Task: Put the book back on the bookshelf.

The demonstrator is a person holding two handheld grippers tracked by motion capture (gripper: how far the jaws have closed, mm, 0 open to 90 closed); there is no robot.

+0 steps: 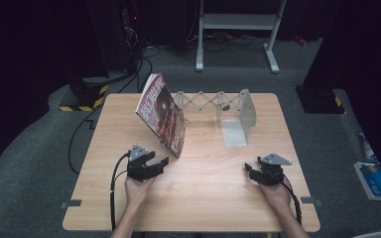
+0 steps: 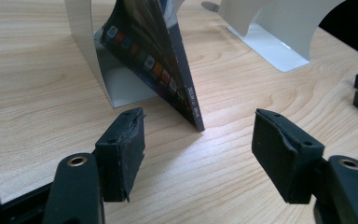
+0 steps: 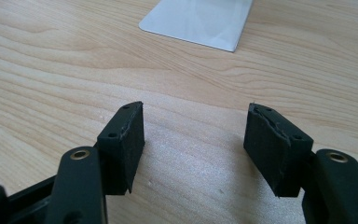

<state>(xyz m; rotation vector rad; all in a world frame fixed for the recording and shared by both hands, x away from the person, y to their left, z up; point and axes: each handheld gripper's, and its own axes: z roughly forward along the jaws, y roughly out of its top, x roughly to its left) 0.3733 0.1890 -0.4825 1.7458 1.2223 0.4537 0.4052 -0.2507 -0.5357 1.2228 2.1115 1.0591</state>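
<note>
A thin red-covered magazine (image 1: 161, 115) leans tilted against the left plate of a white expandable book stand (image 1: 238, 116) at the table's back middle. In the left gripper view its lower corner (image 2: 193, 112) rests on the wood just ahead of my jaws, with the white plate (image 2: 103, 70) behind it. My left gripper (image 1: 161, 162) is open, close to that corner with nothing between its pads (image 2: 121, 154). My right gripper (image 1: 249, 170) stands open near the table's front right, its pads (image 3: 123, 144) empty above bare wood, the stand's base plate (image 3: 200, 21) ahead of it.
The wooden table (image 1: 203, 198) has free room across its front and middle. A white metal frame (image 1: 238, 29) and cables lie on the floor behind. A blue and white object (image 1: 377, 181) lies on the floor to the right.
</note>
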